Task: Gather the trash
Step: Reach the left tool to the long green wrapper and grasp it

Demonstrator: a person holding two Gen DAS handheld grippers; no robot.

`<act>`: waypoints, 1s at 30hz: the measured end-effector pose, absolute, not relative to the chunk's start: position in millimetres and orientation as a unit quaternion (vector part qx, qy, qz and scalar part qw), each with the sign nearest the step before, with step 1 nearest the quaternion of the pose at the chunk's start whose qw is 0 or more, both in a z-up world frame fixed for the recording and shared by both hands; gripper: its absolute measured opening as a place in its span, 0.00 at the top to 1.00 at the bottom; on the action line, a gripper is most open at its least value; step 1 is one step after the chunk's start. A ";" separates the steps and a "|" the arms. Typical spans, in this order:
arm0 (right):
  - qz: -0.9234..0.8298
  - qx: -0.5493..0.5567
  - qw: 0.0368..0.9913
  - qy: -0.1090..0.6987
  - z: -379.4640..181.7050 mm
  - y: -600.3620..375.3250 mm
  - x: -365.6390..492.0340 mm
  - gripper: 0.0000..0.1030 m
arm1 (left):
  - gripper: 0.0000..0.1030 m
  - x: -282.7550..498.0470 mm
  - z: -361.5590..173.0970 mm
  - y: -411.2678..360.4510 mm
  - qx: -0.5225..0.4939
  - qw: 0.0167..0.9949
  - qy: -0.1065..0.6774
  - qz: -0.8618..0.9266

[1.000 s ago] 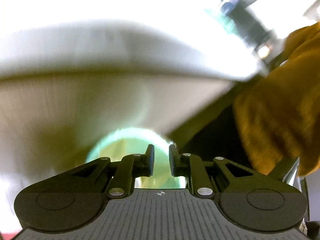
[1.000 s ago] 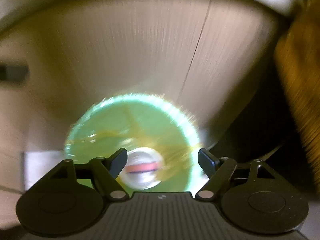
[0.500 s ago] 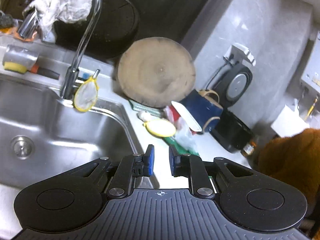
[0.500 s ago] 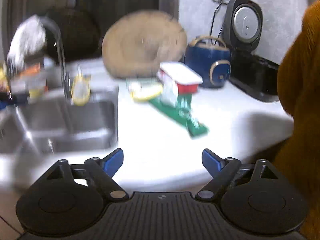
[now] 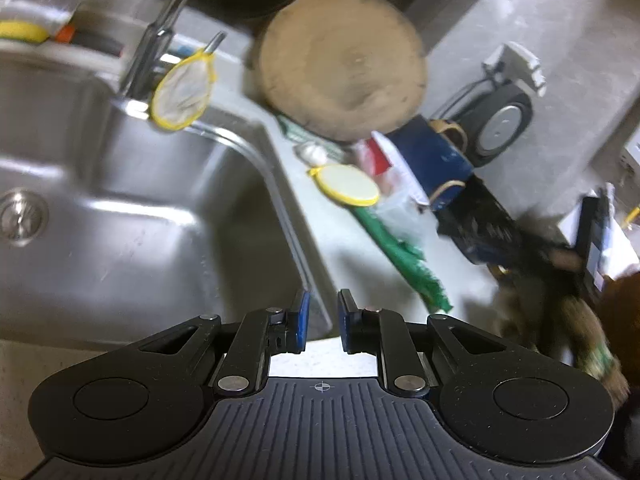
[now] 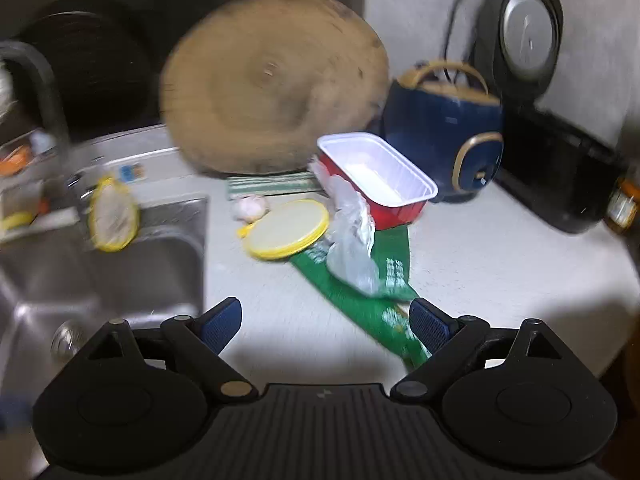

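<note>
1. Pale speckled kitchen counter (image 6: 480,264) fills the middle of your right wrist view, with a stainless steel sink (image 5: 120,208) at the left of both views.
2. Your trash sits mid-frame – a red plastic tray with a white inside (image 6: 380,178), a crumpled clear plastic bag (image 6: 352,248) just below it, and a long green wrapper (image 6: 360,304) lying under the bag.
3. A round yellow-rimmed lid (image 6: 288,228) lies just left of the bag, touching the wrapper's upper end.
4. Behind them a round wooden chopping board (image 6: 272,84) leans upright.
5. Your right gripper (image 6: 326,322) is spread wide and holds nothing – the wrapper's lower end lies by its right finger.
6. Your left gripper (image 5: 322,322) is nearly closed, a narrow gap showing, nothing between the pads.
</note>
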State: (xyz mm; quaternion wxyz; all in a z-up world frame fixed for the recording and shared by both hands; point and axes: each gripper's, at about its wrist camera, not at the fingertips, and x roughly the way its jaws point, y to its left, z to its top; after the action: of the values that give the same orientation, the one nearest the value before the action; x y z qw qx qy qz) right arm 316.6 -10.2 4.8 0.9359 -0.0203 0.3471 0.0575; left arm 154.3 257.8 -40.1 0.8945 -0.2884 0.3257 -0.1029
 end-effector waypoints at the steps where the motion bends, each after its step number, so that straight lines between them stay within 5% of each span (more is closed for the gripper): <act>1: 0.053 -0.010 0.936 0.348 -1.7 -11.2 333.0 0.11 | 0.82 154.8 -43.2 258.2 -0.287 0.895 0.329 -0.095; 9: 0.027 -0.014 0.922 0.385 -72.4 -25.9 455.1 0.14 | 0.82 149.5 -48.2 266.9 -0.283 0.892 0.351 -0.020; 13: 0.023 0.034 0.913 0.405 -86.4 -43.2 442.2 0.52 | 0.82 165.9 -48.7 264.4 -0.296 0.891 0.344 -0.005; 15: 0.037 0.023 0.913 0.406 -85.2 -36.1 423.2 0.62 | 0.82 179.0 -48.5 257.4 -0.298 0.892 0.340 -0.012; 30: 0.138 0.028 0.895 0.423 -68.9 -18.3 303.7 0.61 | 0.82 258.4 -47.3 177.8 -0.257 0.888 0.369 -0.097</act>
State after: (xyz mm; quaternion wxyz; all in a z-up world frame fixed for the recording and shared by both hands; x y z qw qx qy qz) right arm 303.7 -18.3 -68.9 0.8953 0.0278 0.4226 0.1378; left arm 258.4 177.8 -47.2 0.8881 -0.2569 0.3687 -0.0968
